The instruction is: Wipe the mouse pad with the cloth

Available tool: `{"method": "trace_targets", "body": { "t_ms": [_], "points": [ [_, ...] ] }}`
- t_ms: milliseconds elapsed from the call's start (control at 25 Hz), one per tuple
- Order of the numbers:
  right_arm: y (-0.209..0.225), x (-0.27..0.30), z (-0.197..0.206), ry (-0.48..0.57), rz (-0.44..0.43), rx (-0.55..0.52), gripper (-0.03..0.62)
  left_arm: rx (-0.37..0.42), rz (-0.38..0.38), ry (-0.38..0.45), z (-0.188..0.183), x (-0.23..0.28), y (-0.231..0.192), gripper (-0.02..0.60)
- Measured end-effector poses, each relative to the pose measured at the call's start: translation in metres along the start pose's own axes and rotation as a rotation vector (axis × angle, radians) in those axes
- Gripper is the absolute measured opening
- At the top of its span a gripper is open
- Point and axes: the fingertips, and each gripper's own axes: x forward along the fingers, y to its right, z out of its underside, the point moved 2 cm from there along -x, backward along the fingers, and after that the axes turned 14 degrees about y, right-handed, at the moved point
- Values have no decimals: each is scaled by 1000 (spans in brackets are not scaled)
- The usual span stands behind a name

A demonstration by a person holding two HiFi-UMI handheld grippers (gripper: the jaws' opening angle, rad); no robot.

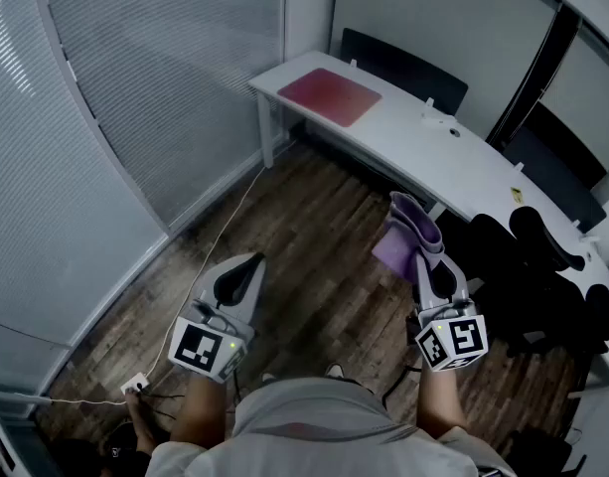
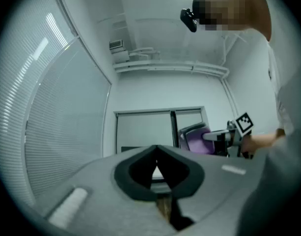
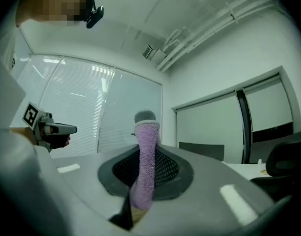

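A red mouse pad [image 1: 329, 96] lies on the far left end of a long white desk [image 1: 413, 145]. My right gripper [image 1: 427, 252] is shut on a folded purple cloth [image 1: 407, 237], held in the air well short of the desk. In the right gripper view the cloth [image 3: 144, 161] stands pinched between the jaws, which point up at the ceiling. My left gripper [image 1: 246, 268] hangs over the wood floor, shut with nothing in it. In the left gripper view its jaws meet with nothing between them, and the right gripper with the cloth [image 2: 197, 139] shows beyond them.
Dark office chairs [image 1: 542, 256] stand at the right, and another chair [image 1: 403, 65] behind the desk. Glass walls with blinds [image 1: 155, 78] run along the left. A white cable [image 1: 229, 217] trails across the wood floor to a socket [image 1: 135, 384].
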Motion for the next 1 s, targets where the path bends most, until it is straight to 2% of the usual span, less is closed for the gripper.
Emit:
{"method": "trace_targets", "body": {
  "t_ms": [440, 680, 1000],
  "points": [
    [-27, -7, 11, -53, -16, 19, 43, -43, -24, -20, 0, -33, -4, 2],
    [-60, 7, 20, -45, -26, 64, 44, -46, -54, -29, 1, -66, -33, 2],
    [-115, 22, 40, -69, -38, 25, 44, -77, -71, -28, 11, -113, -77, 2]
  ]
}}
